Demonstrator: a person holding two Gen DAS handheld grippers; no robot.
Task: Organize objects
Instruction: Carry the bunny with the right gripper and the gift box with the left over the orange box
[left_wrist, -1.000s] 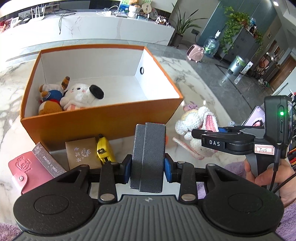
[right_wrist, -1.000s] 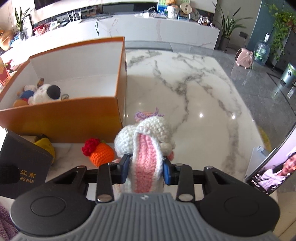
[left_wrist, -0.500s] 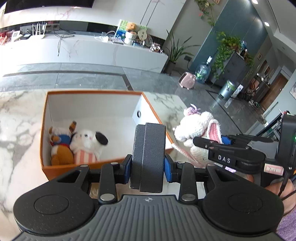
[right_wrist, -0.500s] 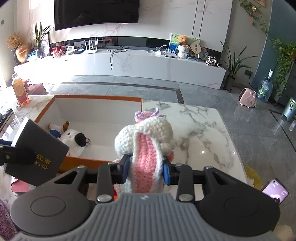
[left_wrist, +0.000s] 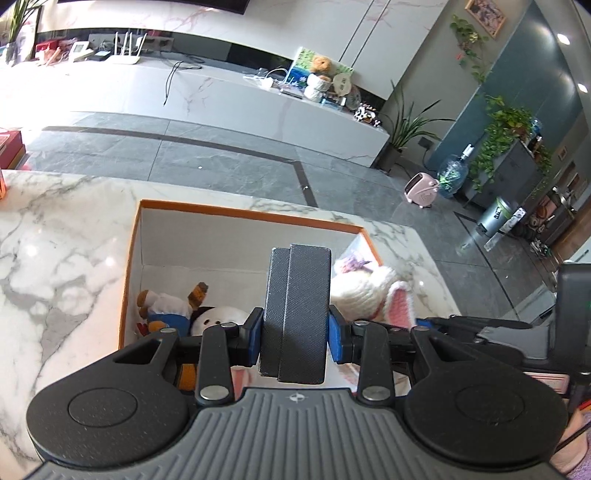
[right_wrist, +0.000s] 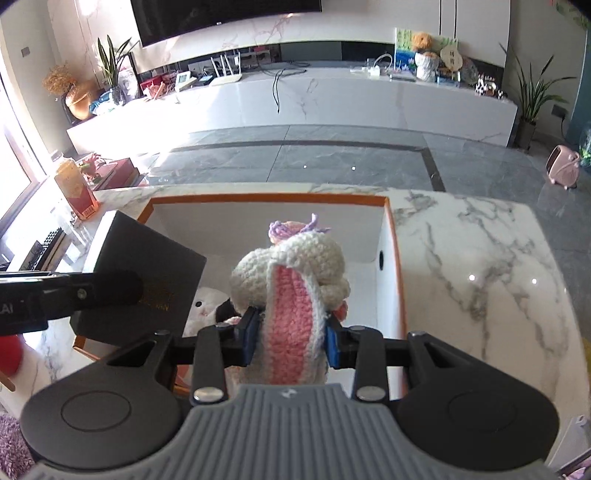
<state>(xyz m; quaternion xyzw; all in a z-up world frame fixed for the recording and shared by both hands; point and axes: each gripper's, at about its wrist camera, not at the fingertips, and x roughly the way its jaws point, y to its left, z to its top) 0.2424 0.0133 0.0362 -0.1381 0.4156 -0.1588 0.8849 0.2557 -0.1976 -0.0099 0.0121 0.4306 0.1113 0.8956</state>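
A: How far along are you?

B: Partway, I'd judge. Your left hand-held gripper (left_wrist: 295, 332) is clamped on a dark case (left_wrist: 297, 310), and your right hand-held gripper (right_wrist: 290, 332) is clamped on a crocheted rabbit (right_wrist: 291, 284). Both hang over the orange box (right_wrist: 391, 266), just past its near wall, neither one let go yet

A: What's in the box?

B: Below and to the left of your left hand-held gripper lie two soft toys: a white one (left_wrist: 225, 317) and a blue-and-orange one (left_wrist: 166, 310), touching. The floor ahead of both grippers is bare

A: What's left?

B: Dropping these two in. Whatever else waits on the counter (left_wrist: 62, 258), you can't tell from here
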